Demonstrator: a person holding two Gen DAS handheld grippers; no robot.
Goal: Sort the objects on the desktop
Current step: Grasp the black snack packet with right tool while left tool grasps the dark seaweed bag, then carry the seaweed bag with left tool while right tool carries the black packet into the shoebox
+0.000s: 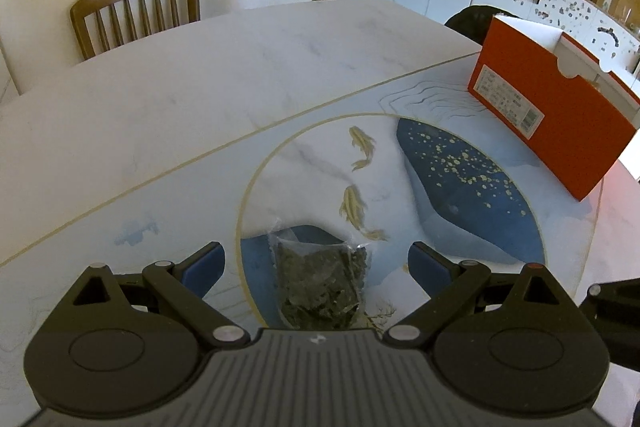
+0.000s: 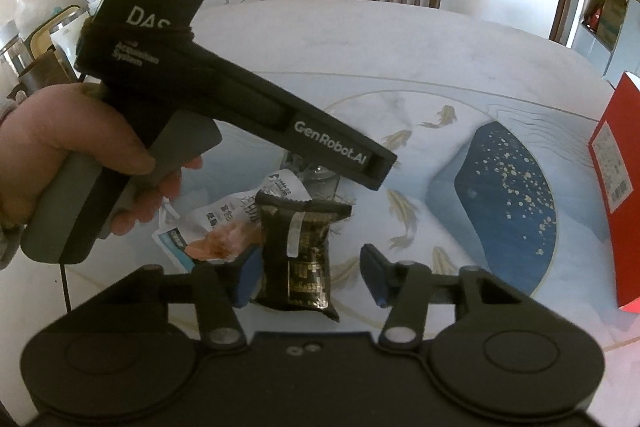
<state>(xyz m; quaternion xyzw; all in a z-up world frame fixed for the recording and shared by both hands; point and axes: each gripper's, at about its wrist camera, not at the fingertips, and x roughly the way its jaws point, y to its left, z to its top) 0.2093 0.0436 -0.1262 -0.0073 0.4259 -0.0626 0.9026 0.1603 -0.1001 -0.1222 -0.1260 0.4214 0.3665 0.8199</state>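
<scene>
I am holding my left gripper (image 1: pixel 316 263) with its fingers spread wide over a clear packet of dark dried bits (image 1: pixel 320 287), which is lying on the counter (image 1: pixel 200 99) between them, untouched. My right gripper (image 2: pixel 308 275) is also gaping, its left finger (image 2: pixel 244 279) just beside a black snack pouch (image 2: pixel 300 247). A white snack packet (image 2: pixel 224 223) is lying to the pouch's left. Farther right, an orange box (image 1: pixel 560 123) is standing on the counter; a wooden chair (image 1: pixel 136 11) is waiting beyond.

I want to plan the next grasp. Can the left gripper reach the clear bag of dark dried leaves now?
Probably yes. The left gripper is open, and the clear bag of dark dried leaves lies flat between its fingers, with nothing visible in the way.
</scene>
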